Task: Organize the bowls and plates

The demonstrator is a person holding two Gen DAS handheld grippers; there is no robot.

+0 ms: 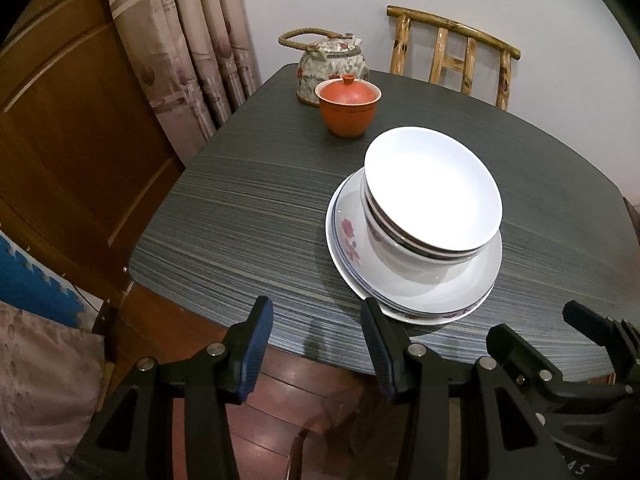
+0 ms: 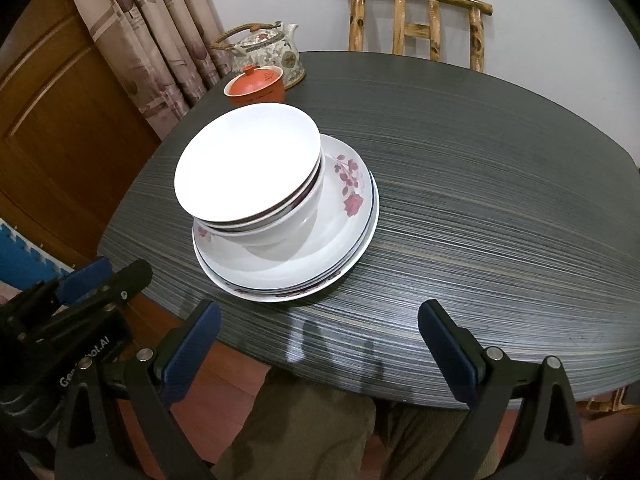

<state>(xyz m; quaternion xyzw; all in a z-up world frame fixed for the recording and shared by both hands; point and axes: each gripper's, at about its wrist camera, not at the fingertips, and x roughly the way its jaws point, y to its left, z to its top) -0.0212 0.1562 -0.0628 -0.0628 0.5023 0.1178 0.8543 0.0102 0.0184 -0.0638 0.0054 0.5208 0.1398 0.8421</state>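
1. On the worktop (image 2: 480, 200), left gripper (image 1: 316, 344) hangs off the near edge, fingers spread, pinching nothing.
2. Midway, nested bowls (image 2: 248, 176) sit on stacked plates (image 2: 344, 240).
3. Right gripper (image 2: 320, 344) likewise spread and bare.
4. Stacked already: fits finished tidying, or a stack awaiting sorting; neither settled.

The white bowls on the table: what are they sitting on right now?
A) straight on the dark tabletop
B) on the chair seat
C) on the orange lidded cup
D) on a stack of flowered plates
D: the nested white bowls sit on the stack of flowered plates, which rests on the table.
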